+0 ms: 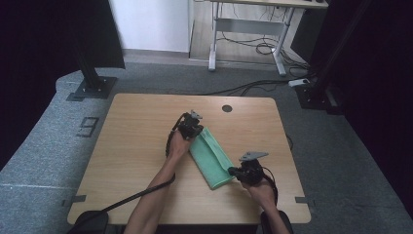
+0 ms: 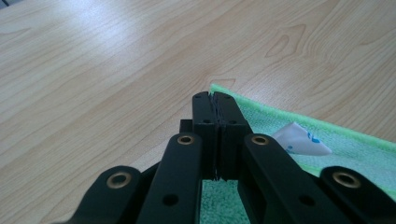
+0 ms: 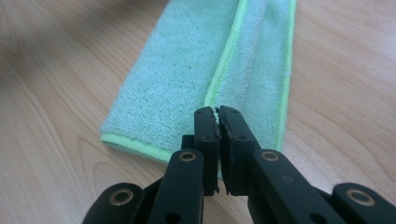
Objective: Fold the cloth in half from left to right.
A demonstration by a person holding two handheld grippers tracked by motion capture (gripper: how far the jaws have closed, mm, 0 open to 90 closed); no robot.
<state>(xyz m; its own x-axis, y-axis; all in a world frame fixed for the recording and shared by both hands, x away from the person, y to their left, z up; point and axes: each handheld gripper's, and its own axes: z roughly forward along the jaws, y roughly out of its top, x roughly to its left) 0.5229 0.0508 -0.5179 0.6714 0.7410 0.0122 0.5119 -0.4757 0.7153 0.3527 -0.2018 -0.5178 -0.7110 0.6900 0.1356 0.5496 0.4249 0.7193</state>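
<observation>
Right claw [image 3: 218,112] over near end of green cloth [image 3: 187,88], jaws pressed together, tips at folded edge. Whether cloth is pinched: cannot tell. Cloth folded lengthwise, bright green hem down middle and right side. Lies flat on wooden table [image 3: 341,84].

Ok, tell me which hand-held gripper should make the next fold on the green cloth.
Probably the right hand-held gripper: its shut jaws sit at the cloth's near end beside the raised folded edge. The left hand-held gripper, also shut, sits at the far corner.
</observation>
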